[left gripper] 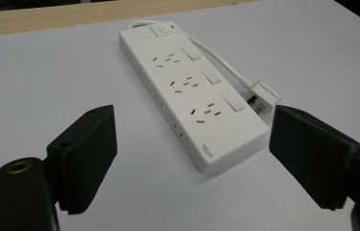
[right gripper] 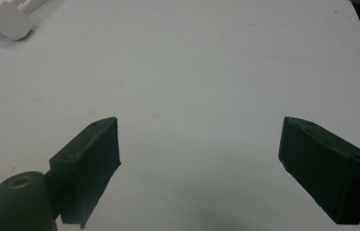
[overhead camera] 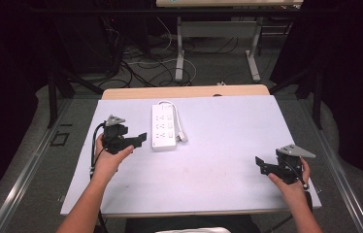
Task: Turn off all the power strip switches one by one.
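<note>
Beside the power strip (left gripper: 191,94), wide, empty jaws

White mat (overhead camera: 228,145) covers wooden tabletop (overhead camera: 184,91). At twelve o'clock: desk legs (overhead camera: 180,53), tangled floor cables (overhead camera: 145,68), possibly power leads.

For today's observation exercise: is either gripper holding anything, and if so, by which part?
Nothing is held. The left gripper stands open short of the white power strip; the right gripper is open over bare table.
</note>
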`<state>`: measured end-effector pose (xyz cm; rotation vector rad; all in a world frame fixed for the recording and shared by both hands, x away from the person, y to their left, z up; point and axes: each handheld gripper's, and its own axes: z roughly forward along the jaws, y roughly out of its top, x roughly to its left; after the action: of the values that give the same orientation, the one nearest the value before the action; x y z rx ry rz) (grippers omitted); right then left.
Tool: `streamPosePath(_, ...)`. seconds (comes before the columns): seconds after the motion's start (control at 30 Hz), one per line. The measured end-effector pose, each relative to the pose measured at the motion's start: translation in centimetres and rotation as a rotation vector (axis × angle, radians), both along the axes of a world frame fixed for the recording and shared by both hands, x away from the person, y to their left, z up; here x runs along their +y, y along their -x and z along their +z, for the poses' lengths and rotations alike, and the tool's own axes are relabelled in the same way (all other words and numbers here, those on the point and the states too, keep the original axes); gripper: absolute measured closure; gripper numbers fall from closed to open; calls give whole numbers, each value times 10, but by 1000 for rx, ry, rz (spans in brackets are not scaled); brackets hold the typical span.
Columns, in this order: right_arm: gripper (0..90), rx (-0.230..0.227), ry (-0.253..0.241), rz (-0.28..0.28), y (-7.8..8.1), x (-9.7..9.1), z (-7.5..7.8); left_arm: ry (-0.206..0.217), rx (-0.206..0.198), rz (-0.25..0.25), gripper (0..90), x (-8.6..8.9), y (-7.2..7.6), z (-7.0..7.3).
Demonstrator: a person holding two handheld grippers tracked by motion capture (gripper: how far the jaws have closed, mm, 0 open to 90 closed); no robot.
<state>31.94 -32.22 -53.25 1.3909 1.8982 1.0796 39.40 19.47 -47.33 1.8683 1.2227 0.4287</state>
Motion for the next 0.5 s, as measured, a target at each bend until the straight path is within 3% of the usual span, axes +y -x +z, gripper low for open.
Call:
streamPosePath(0.03,140,-11,-8,-11,-1,2,-1,-7,14,-14,186,-2,-2,3)
streamPosePath(0.17,140,-8,-6,-3,0,1,-2,-22,-5,-21,230,-11,-11,9)
streamPosePath(0.5,140,3,-2,8,3,6,-1,-36,3,-36,328,-27,-40,21)
